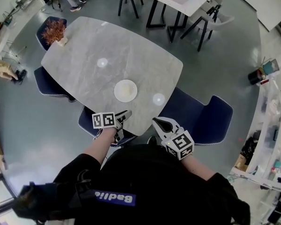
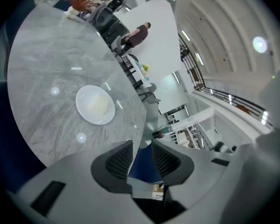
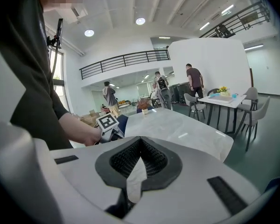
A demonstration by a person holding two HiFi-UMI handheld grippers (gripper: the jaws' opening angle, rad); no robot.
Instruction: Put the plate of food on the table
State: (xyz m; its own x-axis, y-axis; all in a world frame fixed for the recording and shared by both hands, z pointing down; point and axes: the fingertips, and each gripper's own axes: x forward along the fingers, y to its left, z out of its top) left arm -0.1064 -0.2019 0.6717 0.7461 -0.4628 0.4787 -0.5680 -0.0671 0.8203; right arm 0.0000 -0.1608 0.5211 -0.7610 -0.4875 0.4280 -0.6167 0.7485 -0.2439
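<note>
While the plate of food (image 1: pixel 125 90) lies ahead on the table (image 1: pixel 84 55), the left gripper (image 1: pixel 126 113) (slightly spread, empty) is nearer — the right gripper (image 1: pixel 156 121) is pressed together.

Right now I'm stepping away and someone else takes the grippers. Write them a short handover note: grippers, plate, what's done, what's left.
Left gripper: jaws slightly apart, nothing between them, at the table's near edge.
Right gripper: jaws closed at the tips, empty, also by the near edge.
Plate of food: flat on the grey table, towards the near edge, clear of both grippers.
Done: the plate appears to be placed.
Left: nothing evident; probably just draw both grippers back.
</note>
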